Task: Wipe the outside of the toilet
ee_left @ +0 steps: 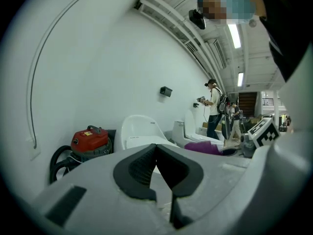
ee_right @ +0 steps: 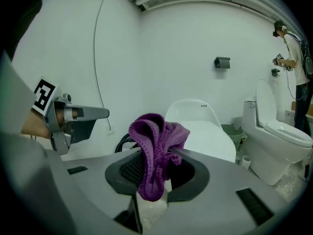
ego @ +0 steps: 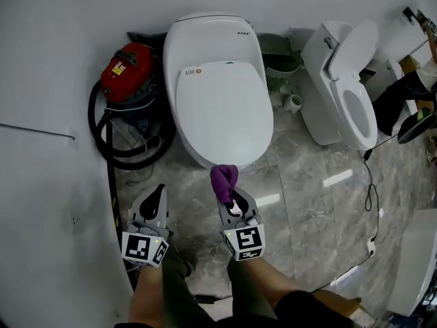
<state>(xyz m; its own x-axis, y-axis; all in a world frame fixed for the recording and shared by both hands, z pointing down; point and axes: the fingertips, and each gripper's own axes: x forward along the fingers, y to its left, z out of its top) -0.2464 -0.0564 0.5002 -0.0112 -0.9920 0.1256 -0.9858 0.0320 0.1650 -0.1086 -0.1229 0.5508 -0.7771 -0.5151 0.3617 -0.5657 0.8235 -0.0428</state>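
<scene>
A mock bathroom inside an industrial hall: a closed white toilet point(ego: 218, 91) and an open-lidded toilet point(ego: 345, 91) share marble-look floor tiles point(ego: 307, 180) (red vacuum cleaner point(ego: 128, 74) alongside) under exposed ceiling pipes point(ee_left: 171, 21) and strip lights point(ee_left: 234, 35).

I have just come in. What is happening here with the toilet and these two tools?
A person holds a gripper in each hand and faces a white toilet with its lid closed. The right gripper is shut on a purple cloth, held near the toilet's front edge; no contact with the toilet can be seen. The left gripper is shut and empty beside it. A red vacuum cleaner stands to the left of the toilet, and a second toilet with its lid raised stands to the right.
</scene>
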